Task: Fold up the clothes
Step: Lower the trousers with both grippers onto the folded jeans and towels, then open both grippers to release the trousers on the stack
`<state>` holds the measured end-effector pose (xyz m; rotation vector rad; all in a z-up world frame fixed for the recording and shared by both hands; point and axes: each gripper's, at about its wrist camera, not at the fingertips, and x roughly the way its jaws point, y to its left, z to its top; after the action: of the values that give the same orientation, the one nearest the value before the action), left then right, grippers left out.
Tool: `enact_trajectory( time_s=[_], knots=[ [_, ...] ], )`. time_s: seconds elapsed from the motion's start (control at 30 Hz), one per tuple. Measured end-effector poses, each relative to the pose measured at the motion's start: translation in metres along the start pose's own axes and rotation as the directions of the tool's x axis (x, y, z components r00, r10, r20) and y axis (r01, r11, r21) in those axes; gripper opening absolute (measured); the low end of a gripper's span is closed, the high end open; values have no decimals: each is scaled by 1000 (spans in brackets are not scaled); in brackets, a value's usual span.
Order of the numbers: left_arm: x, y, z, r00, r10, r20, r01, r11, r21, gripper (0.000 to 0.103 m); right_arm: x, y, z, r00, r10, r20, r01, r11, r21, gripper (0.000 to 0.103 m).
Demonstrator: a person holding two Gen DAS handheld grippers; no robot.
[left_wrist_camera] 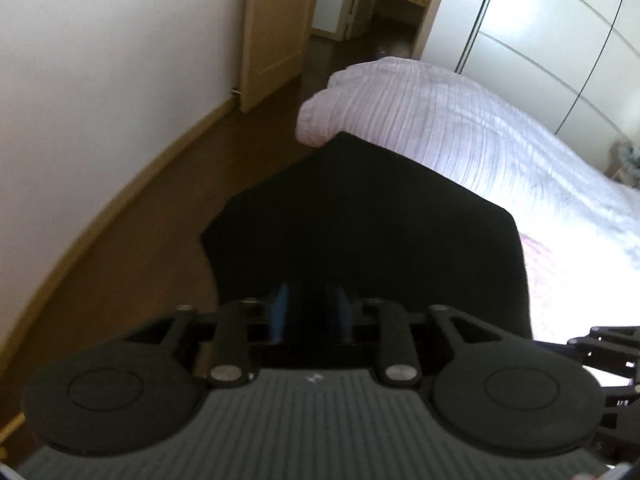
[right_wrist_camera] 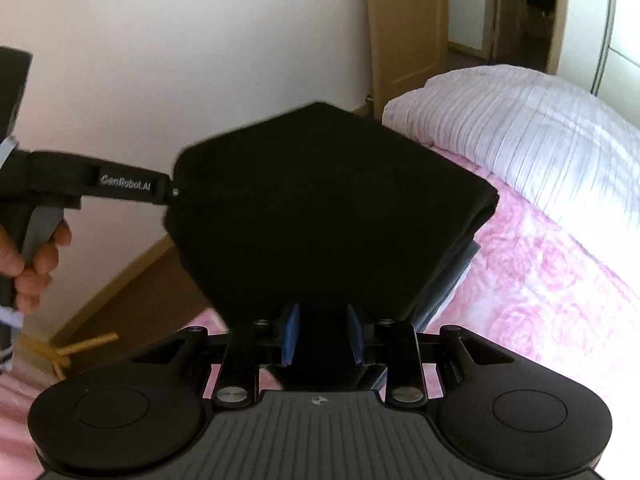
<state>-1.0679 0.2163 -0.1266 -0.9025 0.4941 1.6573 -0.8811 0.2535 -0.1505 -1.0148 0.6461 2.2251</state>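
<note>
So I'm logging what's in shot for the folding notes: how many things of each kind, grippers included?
Grippers: 2, the left gripper and the right gripper
Folded dark clothes: 1 bundle
White pillow or duvet: 1
Pink bedspread: 1
Total: 5

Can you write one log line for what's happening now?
step: carrying | item: folded black garment | left gripper: gripping | right gripper: gripping | below: bed
</note>
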Motion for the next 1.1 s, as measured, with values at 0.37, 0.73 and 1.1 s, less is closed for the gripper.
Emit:
enact_trajectory(
  time_s=[0.37,0.73,1.1],
  knots=[
    [-59,-50,-34,988,130,-81,-124,989,75,40,-33,0,-22,993,-65,-103,79,987,139,50],
    [-97,-63,-56,976,213,-38,-211,976,50,53,-67,32,-23,991,-109,-72,112,993,43,58],
    [-121,-72,-84,965,262,-12,-262,965,-10,61,-90,41,-44,980,-173,-98,171,985,-31,59]
  ],
)
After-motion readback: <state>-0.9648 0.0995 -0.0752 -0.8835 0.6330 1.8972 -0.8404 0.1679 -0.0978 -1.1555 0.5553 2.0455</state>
